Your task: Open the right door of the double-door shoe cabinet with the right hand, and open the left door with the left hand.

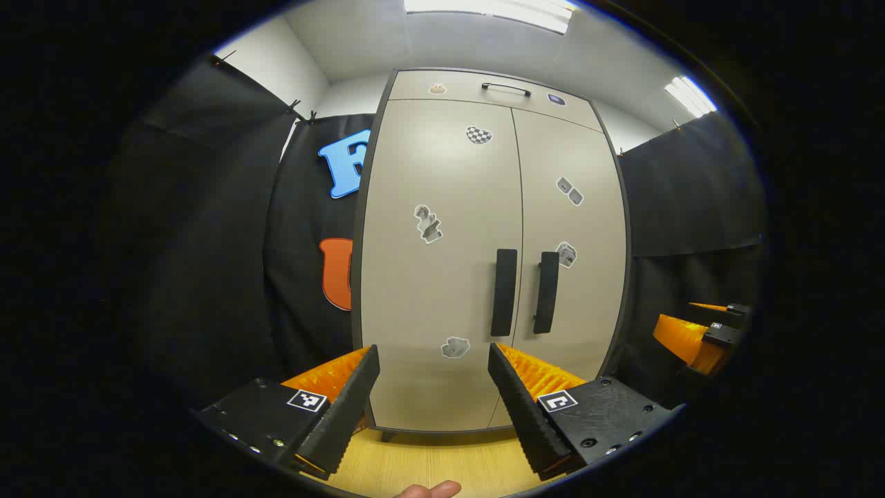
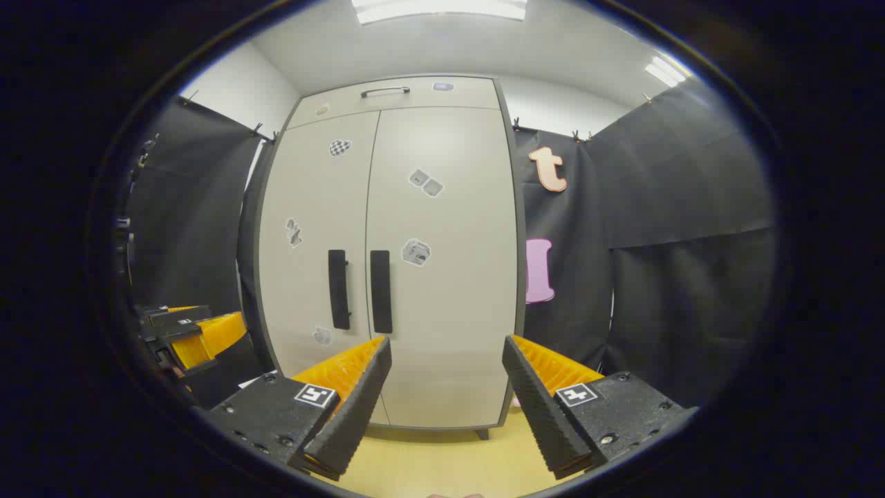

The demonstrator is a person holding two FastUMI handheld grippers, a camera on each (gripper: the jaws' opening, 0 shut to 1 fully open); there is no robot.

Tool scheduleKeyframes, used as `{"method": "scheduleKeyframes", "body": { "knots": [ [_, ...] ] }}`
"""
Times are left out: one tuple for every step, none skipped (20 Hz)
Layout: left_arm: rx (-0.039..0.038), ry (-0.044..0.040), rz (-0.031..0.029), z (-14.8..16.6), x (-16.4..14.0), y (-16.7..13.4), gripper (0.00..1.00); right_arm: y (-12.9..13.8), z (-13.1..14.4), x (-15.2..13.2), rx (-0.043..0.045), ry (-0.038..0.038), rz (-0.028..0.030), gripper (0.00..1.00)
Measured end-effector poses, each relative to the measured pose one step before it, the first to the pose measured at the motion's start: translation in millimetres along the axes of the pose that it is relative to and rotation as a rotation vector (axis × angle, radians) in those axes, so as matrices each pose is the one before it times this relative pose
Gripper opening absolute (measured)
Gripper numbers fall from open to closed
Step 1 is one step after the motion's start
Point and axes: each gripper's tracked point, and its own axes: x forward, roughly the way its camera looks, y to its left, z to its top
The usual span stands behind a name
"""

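Two pairs of fingers were mine, and both stood spread wide with nothing between them. Nearest in the left gripper view, my left gripper (image 1: 434,356) hung short of the shoe cabinet (image 1: 442,387), its black ridged fingers (image 1: 352,401) apart and touching nothing; a fingertip of my hand (image 1: 429,490) showed at the bottom edge over the pale wood floor (image 1: 442,463). In the right gripper view, my right gripper (image 2: 447,349) was likewise released, its fingers (image 2: 359,408) clear of the cabinet front.

Farther off to the right of the cabinet in the left gripper view sat my right gripper's orange-and-black body; in the right gripper view the left one appeared to the cabinet's left.

Beyond the fingers stood the cabinet itself, both doors closed and flush. Its left door (image 1: 435,277) and right door (image 1: 574,228) met at a centre seam, with the left handle (image 1: 504,292) and right handle (image 1: 546,292) as black vertical bars just beside that seam. Small stickers (image 1: 428,223) dotted both doors. Above them ran a top drawer (image 1: 484,88) with a slim bar pull. Black cloth (image 1: 207,242) flanked the cabinet on either side.
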Motion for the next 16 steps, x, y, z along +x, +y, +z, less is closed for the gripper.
{"method": "scheduleKeyframes", "body": {
  "knots": [
    [0.00223, 0.00154, -0.00353, -0.41, -0.43, -1.33, 0.95, -0.92, -0.45, 0.69, 0.00349, 0.00188, -0.0014, 0.98],
    [0.00166, -0.00164, 0.00052, 0.34, 0.93, -0.77, 0.95, -0.79, -1.17, -0.52, 0.0036, 0.00101, -0.00164, 0.98],
    [-0.00022, -0.00094, 0.00146, -0.45, 0.4, 0.87, 0.95, -1.05, -0.8, 1.1, 0.00301, 0.00029, -0.00122, 0.98],
    [-0.00259, -0.00062, -0.00252, 0.0, -0.39, -0.13, 0.95, -0.81, -1.15, 1.77, 0.0017, 0.00117, -0.00268, 1.0],
    [-0.00424, 0.0002, -0.00044, 0.58, 0.33, -0.27, 0.95, -1.22, -0.53, 1.06, 0.00057, 0.00116, -0.00329, 1.0],
    [-0.00523, -0.00084, -0.00067, 0.28, 1.04, 0.52, 0.95, -0.54, -0.74, 0.12, 0.00093, 0.0009, -0.00322, 1.0],
    [-0.00742, 0.00118, -0.00105, -0.12, 0.52, 0.56, 0.95, -0.69, 0.16, 0.14, 0.00242, -0.00017, -0.00207, 1.0],
    [-0.00762, 0.00198, -0.0012, -0.16, 0.12, -0.14, 0.95, -0.54, -0.52, 1.01, 0.00315, -0.00026, -0.00189, 1.0],
    [-0.00389, 0.00177, 0.00117, 0.09, 1.11, 0.66, 0.95, -0.08, -0.28, 0.25, 0.00256, 0.00038, -0.00099, 1.0],
    [0.00076, 0.00164, 0.0052, -0.34, 1.42, 1.89, 0.95, -0.44, -0.14, 1.14, 0.002, 0.00105, -0.00041, 1.0],
    [0.00217, 0.00084, 0.00474, -0.34, 1.36, 1.26, 0.95, -0.55, 0.12, 0.63, 0.00129, 0.00027, -0.00083, 1.0],
    [0.00076, 0.00348, 0.00079, -1.41, 0.39, 0.15, 0.95, -0.86, -1.27, 0.63, 0.00091, 0.00036, -0.00131, 1.0],
    [-0.00086, 0.00369, -0.00106, -1.35, 1.21, -0.83, 0.95, -0.39, -0.68, 0.92, -0.00044, 0.00215, -0.00195, 1.0],
    [-0.00067, 0.00149, -0.00164, -0.09, 1.23, -0.67, 0.95, 0.17, -1.7, 1.51, -0.00154, 0.00261, -0.00161, 1.0],
    [0.00066, 0.00093, -0.00056, -0.59, 1.13, -0.63, 0.95, -0.14, -0.99, 1.16, -0.00096, 0.00325, 0.00008, 1.0],
    [0.0011, -0.00023, -0.00018, -0.52, 1.4, 0.16, 0.95, 0.77, -0.74, 0.65, 0.00045, 0.00265, 0.00177, 1.0]
  ]
}}
